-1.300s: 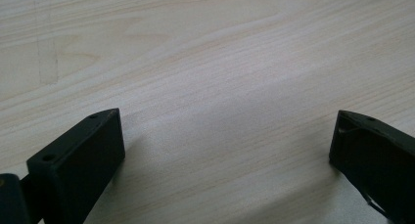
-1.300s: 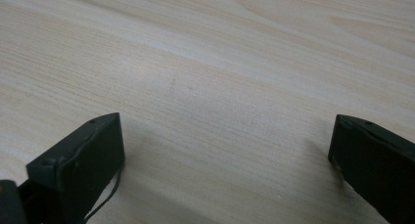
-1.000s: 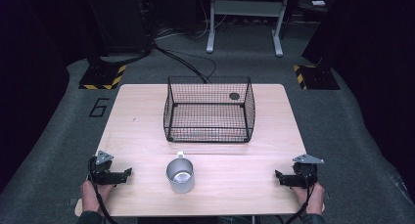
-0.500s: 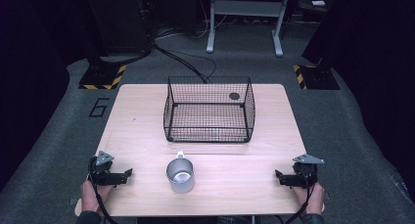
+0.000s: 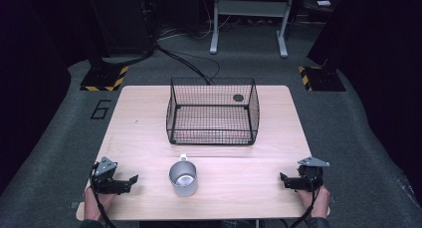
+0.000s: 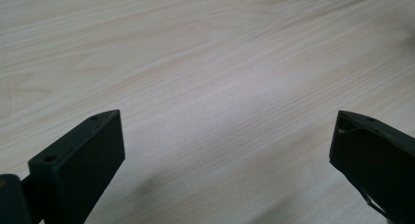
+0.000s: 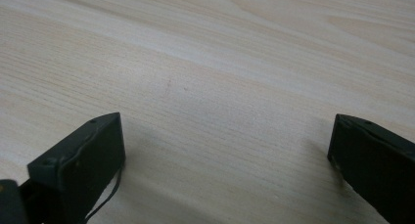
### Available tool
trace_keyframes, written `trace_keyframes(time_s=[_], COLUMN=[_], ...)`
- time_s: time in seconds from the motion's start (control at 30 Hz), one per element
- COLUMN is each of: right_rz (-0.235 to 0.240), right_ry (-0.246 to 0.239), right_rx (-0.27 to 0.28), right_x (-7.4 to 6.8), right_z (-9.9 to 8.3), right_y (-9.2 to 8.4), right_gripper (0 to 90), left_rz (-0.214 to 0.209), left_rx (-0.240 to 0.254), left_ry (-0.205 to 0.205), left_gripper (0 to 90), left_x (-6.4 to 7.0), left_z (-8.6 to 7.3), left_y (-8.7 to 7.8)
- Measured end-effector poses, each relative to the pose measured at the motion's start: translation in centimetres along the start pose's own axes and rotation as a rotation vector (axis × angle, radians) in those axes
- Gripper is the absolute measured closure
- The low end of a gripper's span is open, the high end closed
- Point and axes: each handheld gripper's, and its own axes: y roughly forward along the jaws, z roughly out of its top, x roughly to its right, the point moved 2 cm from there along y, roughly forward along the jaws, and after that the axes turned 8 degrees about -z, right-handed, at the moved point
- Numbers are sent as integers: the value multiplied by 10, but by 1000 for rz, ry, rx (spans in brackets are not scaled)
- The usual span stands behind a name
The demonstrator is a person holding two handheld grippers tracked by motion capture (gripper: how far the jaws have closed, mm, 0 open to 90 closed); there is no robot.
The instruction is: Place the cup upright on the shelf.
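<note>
High view: mug (image 5: 183, 178) between spread tongs

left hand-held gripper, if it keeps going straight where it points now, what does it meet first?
Probably the metal mug. In the high view the left hand-held gripper points across the table toward it, jaws open. Its own view shows bare wood ahead, so it may be angled down and touch the tabletop first.

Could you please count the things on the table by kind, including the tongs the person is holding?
Metal mug: 1
Black wire basket: 1
Small dark round piece at the basket's far right corner: 1
Tongs: 2, left tongs and right tongs, both open
Total: 5
</note>
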Motion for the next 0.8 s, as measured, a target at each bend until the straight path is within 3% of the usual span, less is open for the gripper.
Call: trace_keyframes(time_s=[0.1,0.47,0.8], right_rz=[-1,-2,-3], right_ry=[-1,-1,-1], right_rx=[0,2,1], right_x=[0,0,0], right_z=[0,0,0], right_y=[0,0,0], right_gripper=[0,0,0], left_rz=[-22,-83,-167], left_rx=[8,37,39], left_ry=[35,87,151], left_gripper=[0,0,0], left_x=[10,34,59], left_z=[4,9,15], left_y=[-2,-2,2])
